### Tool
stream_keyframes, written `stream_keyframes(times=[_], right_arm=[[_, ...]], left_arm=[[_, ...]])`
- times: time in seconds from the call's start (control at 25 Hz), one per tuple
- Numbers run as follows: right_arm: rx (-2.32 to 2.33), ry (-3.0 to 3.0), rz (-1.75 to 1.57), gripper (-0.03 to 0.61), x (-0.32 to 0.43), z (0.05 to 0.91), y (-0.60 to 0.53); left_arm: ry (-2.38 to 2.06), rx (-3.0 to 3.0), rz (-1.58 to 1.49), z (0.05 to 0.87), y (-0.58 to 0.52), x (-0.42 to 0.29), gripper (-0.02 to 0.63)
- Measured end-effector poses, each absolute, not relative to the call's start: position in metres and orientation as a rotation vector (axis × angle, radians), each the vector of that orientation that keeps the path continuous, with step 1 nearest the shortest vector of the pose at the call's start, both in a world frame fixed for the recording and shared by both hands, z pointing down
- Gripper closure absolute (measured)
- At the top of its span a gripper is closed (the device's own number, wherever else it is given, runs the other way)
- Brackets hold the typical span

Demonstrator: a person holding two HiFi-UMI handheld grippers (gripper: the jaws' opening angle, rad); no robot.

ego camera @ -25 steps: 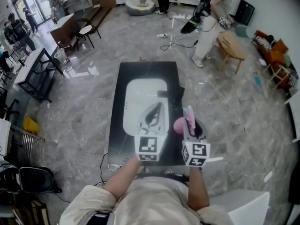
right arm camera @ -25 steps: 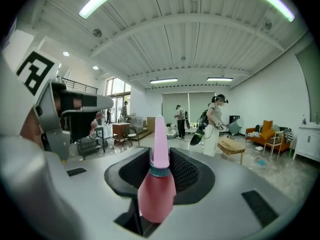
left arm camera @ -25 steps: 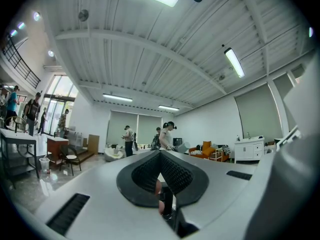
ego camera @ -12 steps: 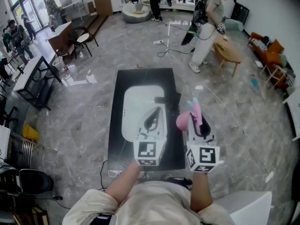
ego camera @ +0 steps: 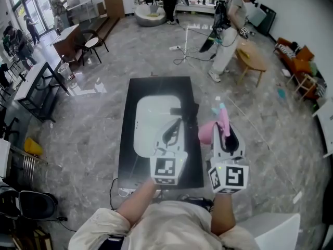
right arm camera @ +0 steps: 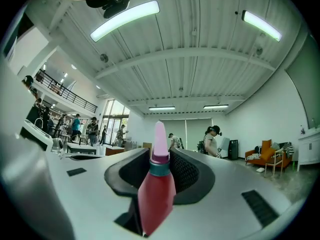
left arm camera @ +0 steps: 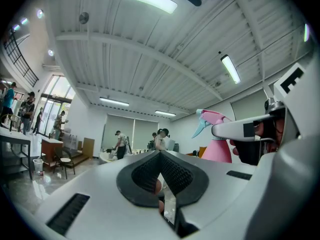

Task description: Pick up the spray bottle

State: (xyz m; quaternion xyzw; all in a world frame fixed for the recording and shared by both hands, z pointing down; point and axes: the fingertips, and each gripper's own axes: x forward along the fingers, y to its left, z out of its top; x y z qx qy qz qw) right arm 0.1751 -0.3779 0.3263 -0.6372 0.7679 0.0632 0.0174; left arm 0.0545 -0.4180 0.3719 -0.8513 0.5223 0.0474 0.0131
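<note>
A pink spray bottle (ego camera: pixel 209 132) with a teal-tipped pink trigger head hangs in the air over the right edge of the black table (ego camera: pixel 156 85). My right gripper (ego camera: pixel 225 134) is shut on it. In the right gripper view the bottle (right arm camera: pixel 156 189) stands upright between the two dark pads, its teal collar and pink top sticking up. My left gripper (ego camera: pixel 174 126) hovers over the white basin (ego camera: pixel 148 113), its jaws shut and holding nothing. From the left gripper view (left arm camera: pixel 161 170) the bottle (left arm camera: pixel 216 136) shows to the right, pinched by the right gripper (left arm camera: pixel 250 130).
A black fitting (ego camera: pixel 182 110) sits at the basin's right rim. Several people stand at the room's far end, near a wooden table (ego camera: pixel 252 53). Chairs and desks (ego camera: pixel 78 35) line the left side. A cable (ego camera: pixel 115 186) trails off the table's near left corner.
My right gripper has risen with the pink bottle, lifting it higher off the table and slightly rightward. The left gripper has edged upward a little.
</note>
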Motion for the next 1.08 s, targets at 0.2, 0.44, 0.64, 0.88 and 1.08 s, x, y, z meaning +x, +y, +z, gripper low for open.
stream_keyframes(times=[0.2, 0.44, 0.64, 0.88, 1.08], right_arm=[[-1.983, 2.39, 0.206, 0.448, 0.1724, 0.3257, -0.379], [-1.991, 2.384, 0.21, 0.448, 0.1726, 0.3248, -0.3779], [-1.985, 2.392, 0.211, 0.448, 0.1723, 0.3258, -0.379], [-1.992, 2.397, 0.223, 0.448, 0.169, 0.3315, -0.3814], [-1.996, 2.393, 0.217, 0.448, 0.1678, 0.3324, -0.3854]], left_arm=[[1.618, -2.653, 0.151, 0.3686, -0.4167, 0.0553, 0.612], [1.61, -2.65, 0.153, 0.3657, -0.4144, 0.056, 0.612], [1.61, -2.648, 0.164, 0.3632, -0.4157, 0.0562, 0.612], [1.614, -2.646, 0.176, 0.365, -0.417, 0.0524, 0.612], [1.602, -2.642, 0.17, 0.3623, -0.4204, 0.0528, 0.612]])
